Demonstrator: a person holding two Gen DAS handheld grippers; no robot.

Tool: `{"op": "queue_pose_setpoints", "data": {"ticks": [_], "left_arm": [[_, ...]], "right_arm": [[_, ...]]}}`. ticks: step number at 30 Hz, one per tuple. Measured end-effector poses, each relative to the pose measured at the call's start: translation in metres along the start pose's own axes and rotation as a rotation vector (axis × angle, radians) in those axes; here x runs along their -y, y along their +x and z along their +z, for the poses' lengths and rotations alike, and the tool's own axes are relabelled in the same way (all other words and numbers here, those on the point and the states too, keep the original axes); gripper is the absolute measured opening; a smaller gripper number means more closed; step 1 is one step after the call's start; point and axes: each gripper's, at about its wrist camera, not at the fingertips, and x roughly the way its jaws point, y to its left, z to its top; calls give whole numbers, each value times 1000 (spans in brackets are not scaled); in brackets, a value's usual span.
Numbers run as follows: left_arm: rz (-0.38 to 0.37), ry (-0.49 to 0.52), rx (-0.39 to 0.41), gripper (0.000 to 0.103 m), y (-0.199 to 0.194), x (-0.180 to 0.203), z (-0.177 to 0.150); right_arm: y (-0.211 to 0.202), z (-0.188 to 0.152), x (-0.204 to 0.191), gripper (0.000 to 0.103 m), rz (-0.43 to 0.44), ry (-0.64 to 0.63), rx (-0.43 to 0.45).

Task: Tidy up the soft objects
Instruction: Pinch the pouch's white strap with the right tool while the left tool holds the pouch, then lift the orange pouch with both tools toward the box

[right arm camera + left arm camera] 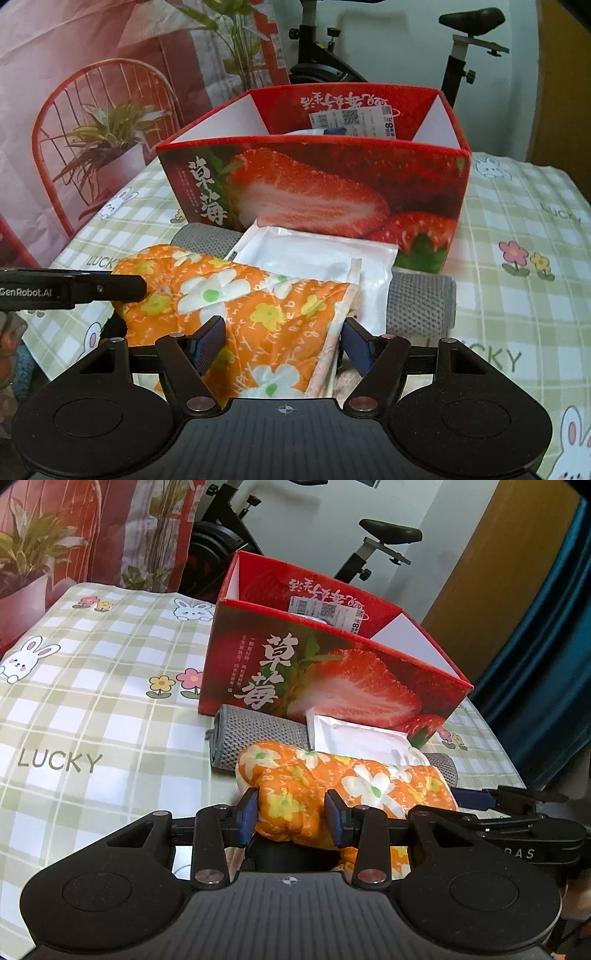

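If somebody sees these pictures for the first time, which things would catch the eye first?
First, the orange flowered cloth at the front, gripped at one end by the left gripper and at the other by the right gripper. Behind it stands the open red strawberry box on the checked tablecloth.

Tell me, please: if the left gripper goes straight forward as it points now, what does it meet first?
The left gripper already pinches the orange flowered cloth. Straight ahead, it would probably meet the grey towel next, then the strawberry box; depth is unclear.
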Motion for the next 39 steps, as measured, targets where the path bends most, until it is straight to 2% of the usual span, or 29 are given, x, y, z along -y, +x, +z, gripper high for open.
{"op": "queue_pose_setpoints", "data": {"ticks": [5,7,9,10,12,13,27,39], "left_arm": [[-1,-1,-4,41,3,0,-1],[-4,-8,2,39,2,-1,-2],[-1,-9,21,27,-1,-2,-1],[-3,-6,30,22,-2,-2,0],[-11,-1,47,18,-5,-1,2],[-10,7,56,18,-6,0,4],[-14,99,197,17,-38,20,42],[-29,120,246,17,-41,27,76]], "right_arm": [[2,-2,5,66,8,22,-5],[1,-2,4,60,9,24,-2],[-1,-1,3,36,11,15,10],[-2,1,2,32,-1,4,17],[-5,5,2,13,-6,-8,30],[-6,7,3,10,-5,-9,37],[-40,47,-7,9,29,-86,183],[-51,88,1,8,40,-97,240]]}}
